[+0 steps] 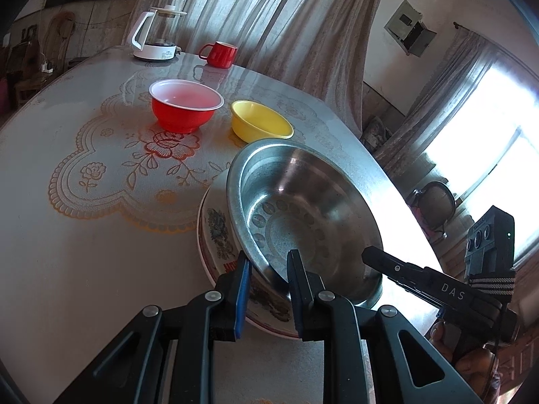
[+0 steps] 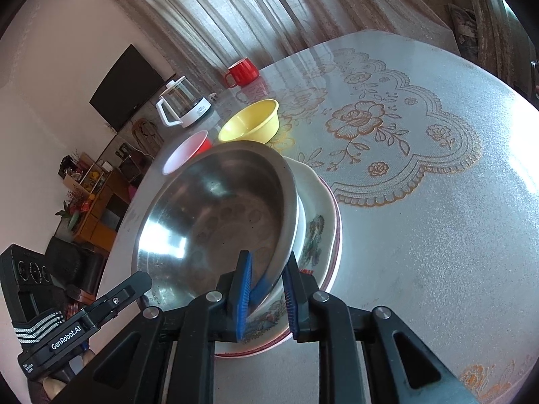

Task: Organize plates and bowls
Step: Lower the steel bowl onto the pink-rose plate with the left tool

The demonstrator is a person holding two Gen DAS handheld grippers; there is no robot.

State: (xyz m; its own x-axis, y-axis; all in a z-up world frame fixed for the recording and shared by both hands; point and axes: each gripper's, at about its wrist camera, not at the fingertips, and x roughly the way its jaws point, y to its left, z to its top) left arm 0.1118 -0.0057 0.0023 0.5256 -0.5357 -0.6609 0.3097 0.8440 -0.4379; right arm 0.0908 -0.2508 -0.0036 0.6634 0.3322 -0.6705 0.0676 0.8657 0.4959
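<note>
A steel bowl (image 1: 303,202) (image 2: 219,219) sits tilted in a white floral dish with a red edge (image 1: 219,232) (image 2: 316,235) near the table's edge. My left gripper (image 1: 269,269) straddles the bowl's near rim, which runs slantwise between its blue pads and touches both. My right gripper (image 2: 267,269) grips the opposite side of the rim the same way, one pad inside the bowl and one outside. Farther back stand a red bowl with a white inside (image 1: 185,111) (image 2: 188,151) and a yellow bowl (image 1: 259,124) (image 2: 249,124), side by side and apart from the stack.
A red mug (image 1: 220,54) (image 2: 242,72) and a glass kettle on a white base (image 1: 155,33) (image 2: 183,106) stand at the far end of the table (image 1: 67,235) (image 2: 438,235), which has a lace-pattern cover. Curtains hang behind.
</note>
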